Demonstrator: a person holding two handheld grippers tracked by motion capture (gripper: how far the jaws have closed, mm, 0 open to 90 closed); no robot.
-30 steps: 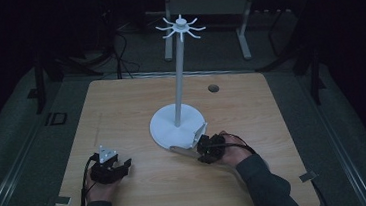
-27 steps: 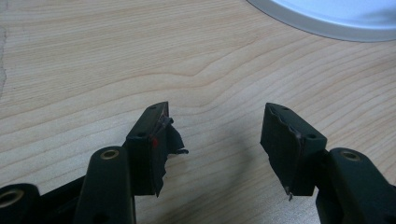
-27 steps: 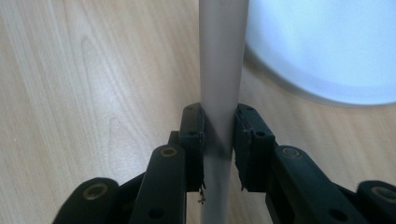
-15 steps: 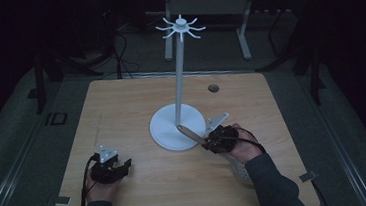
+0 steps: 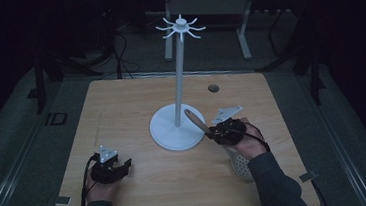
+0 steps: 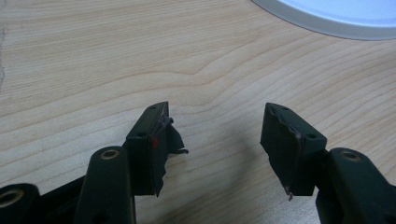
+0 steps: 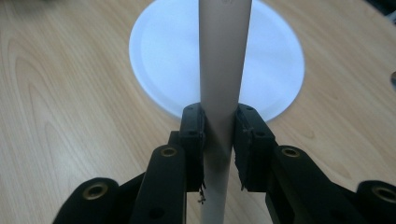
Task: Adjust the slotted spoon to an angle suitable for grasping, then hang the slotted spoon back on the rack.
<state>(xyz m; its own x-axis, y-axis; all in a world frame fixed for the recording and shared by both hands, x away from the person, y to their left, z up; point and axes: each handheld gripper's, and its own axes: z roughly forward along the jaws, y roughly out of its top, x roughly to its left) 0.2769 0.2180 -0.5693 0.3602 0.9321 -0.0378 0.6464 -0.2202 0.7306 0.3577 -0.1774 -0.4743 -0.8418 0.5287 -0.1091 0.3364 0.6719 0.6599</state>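
A white stand rises from a round base [image 5: 166, 132] at the table's middle; its pole [image 5: 179, 78] ends in a ring of hooks [image 5: 180, 28]. My right gripper [image 5: 213, 133] is just right of the base, shut on the beige handle [image 5: 195, 121] of a utensil that points up-left toward the pole. The utensil's white perforated head [image 5: 240, 164] hangs below the hand. In the right gripper view the jaws [image 7: 218, 116] clamp the handle [image 7: 223, 56] above the base [image 7: 159, 56]. My left gripper [image 5: 123, 164] rests open on the table near the front left, with only bare wood between its fingertips [image 6: 217, 121].
The wooden table [image 5: 121, 108] has a small dark round hole [image 5: 213, 88] behind the base. Grey tape tabs sit at the front corners [image 5: 61, 200] [image 5: 305, 176]. A metal frame [image 5: 207, 5] stands beyond the far edge in the dark.
My right gripper has moved right and slightly away from the person, carrying the utensil; its handle now tilts up toward the pole. The left gripper has stayed put.
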